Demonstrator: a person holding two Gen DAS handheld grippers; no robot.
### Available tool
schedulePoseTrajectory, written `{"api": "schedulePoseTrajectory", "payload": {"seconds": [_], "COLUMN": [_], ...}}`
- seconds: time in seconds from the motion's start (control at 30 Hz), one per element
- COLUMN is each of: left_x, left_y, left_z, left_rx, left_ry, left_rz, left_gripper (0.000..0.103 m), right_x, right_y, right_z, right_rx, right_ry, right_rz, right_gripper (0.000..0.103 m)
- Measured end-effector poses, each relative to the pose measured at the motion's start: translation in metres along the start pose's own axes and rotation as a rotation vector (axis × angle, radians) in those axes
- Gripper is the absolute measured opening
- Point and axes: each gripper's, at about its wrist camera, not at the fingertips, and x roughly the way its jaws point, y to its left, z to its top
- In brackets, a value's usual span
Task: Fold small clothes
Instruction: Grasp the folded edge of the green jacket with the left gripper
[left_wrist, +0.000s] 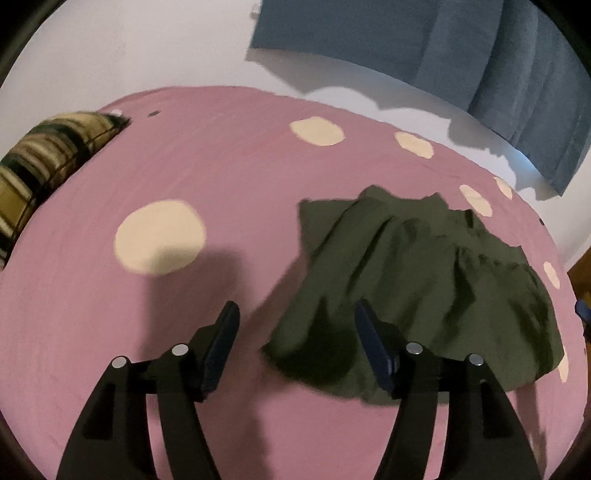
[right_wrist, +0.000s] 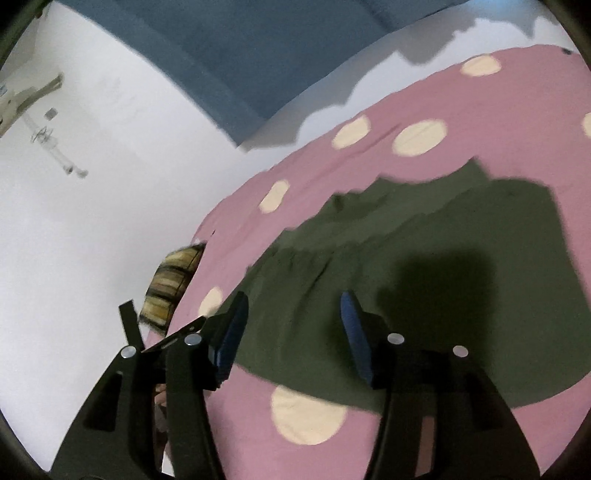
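Tongs (left_wrist: 295, 325) (right_wrist: 293, 317) gape empty above green skirt (left_wrist: 417, 280).

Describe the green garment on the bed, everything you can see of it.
The green garment is a small olive piece of soft, matte woven-looking cloth, with gathered pleats fanning out from a narrower end, like a little skirt. It lies flat and rumpled on the pink spotted bedcover, its narrower end toward the wall. Shadows fall across it. The left gripper and right gripper stand open above its near edge; neither pinches the cloth.
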Motion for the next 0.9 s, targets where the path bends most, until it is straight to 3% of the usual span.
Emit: {"api": "schedulePoseTrajectory", "payload": {"seconds": [0.17,0.3,0.43,0.5,0.77,0.9], "left_x": [0.005,0.012,0.024,0.032,0.076,0.090], "left_y": [0.031,0.040,0.041,0.040,0.027,0.016], "left_z": [-0.012,-0.016,-0.012,-0.007,0.018,0.029], "left_rx": [-0.097,-0.129,-0.144,-0.147,-0.087,-0.023], "left_ry": [0.046,0.069,0.095,0.113,0.215,0.233], "left_rz": [-0.065,-0.117,-0.158,-0.179,-0.278,-0.279], "left_gripper": [0.065,0.065,0.070,0.071,0.072,0.072], "right_x": [0.039,0.070,0.109,0.107,0.103,0.102], "right_y": [0.021,0.019,-0.007,-0.008,-0.003,-0.010], "right_z": [-0.029,-0.051,-0.075,-0.080,-0.080,-0.079], "right_rx": [-0.024,-0.033,-0.020,-0.043,-0.061,-0.039], "right_ry": [0.094,0.167,0.281,0.243,0.235,0.233], "right_rz": [0.032,-0.011,-0.094,-0.080,-0.072,-0.047], "right_gripper": [0.052,0.052,0.052,0.052,0.052,0.052]}}
